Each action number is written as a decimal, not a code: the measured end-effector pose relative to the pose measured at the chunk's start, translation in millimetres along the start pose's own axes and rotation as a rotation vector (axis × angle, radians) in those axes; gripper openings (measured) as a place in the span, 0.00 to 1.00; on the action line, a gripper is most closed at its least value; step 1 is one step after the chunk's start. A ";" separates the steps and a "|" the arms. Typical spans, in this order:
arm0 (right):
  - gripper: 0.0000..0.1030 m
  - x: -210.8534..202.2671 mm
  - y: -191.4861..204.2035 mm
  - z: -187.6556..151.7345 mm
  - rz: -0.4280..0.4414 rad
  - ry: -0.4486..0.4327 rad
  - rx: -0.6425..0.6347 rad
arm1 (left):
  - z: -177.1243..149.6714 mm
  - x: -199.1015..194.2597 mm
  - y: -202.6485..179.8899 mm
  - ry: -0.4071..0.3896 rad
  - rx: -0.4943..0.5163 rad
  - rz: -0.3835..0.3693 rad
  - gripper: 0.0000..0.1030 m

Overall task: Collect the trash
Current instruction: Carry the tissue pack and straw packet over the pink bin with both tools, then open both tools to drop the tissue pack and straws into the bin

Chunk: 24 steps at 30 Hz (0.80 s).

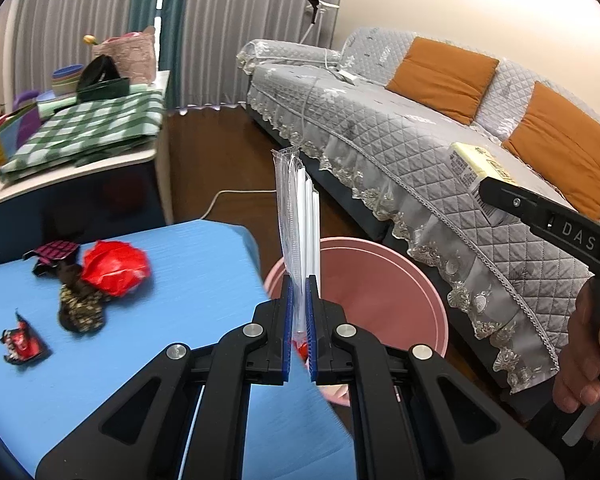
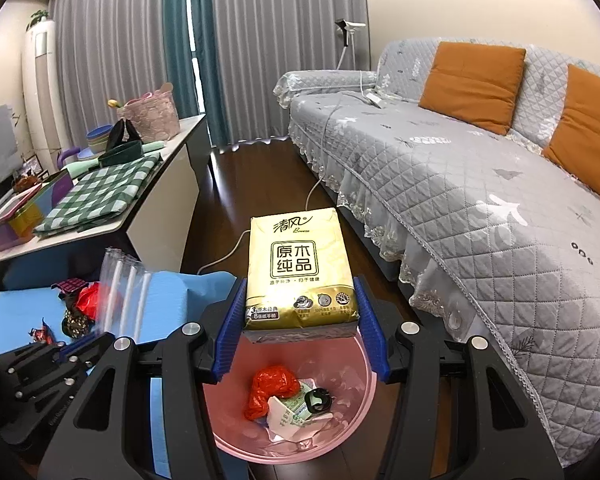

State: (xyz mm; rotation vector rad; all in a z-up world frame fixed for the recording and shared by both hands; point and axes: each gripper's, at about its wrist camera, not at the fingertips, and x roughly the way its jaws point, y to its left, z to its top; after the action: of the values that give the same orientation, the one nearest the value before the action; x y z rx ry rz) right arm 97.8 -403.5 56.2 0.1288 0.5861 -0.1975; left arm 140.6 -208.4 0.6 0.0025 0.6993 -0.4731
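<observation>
My left gripper (image 1: 299, 300) is shut on a clear plastic straw packet (image 1: 298, 216) that stands upright, over the near rim of the pink bin (image 1: 400, 280). My right gripper (image 2: 300, 320) is shut on a gold tissue pack (image 2: 300, 268) held above the pink bin (image 2: 356, 412), which holds a red bag (image 2: 272, 392) and paper scraps (image 2: 292, 420). The tissue pack (image 1: 476, 164) and the right gripper show at the right of the left wrist view. On the blue table (image 1: 180, 320) lie a red crumpled wrapper (image 1: 114, 266), dark wrappers (image 1: 78, 304) and a small red-black wrapper (image 1: 20, 340).
A grey quilted sofa (image 2: 480, 184) with orange cushions (image 2: 472, 80) runs along the right. A white side table (image 2: 156, 216) with a green checked cloth (image 2: 96, 196) and containers stands at the left. A white cable (image 2: 236, 248) lies on the dark wood floor.
</observation>
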 end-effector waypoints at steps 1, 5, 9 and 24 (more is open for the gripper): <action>0.51 1.7 -1.3 0.3 -0.002 0.002 0.004 | 0.4 2.2 -1.5 0.002 0.002 -0.003 0.06; 0.51 5.5 -3.1 0.0 -0.007 0.009 0.009 | 1.4 11.8 -6.7 0.009 0.006 -0.015 0.06; 0.51 8.4 -5.6 -0.2 -0.006 0.015 0.017 | 0.5 20.1 -10.6 0.026 0.011 -0.020 0.06; 0.66 9.0 -7.9 -0.6 -0.009 0.025 0.030 | 4.2 26.5 -21.7 0.049 0.030 -0.046 0.17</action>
State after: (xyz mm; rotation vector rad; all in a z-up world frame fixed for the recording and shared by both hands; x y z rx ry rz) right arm 103.1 -412.4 50.2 0.1579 0.6093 -0.2133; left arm 151.7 -239.6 -9.3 0.0261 0.7416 -0.5294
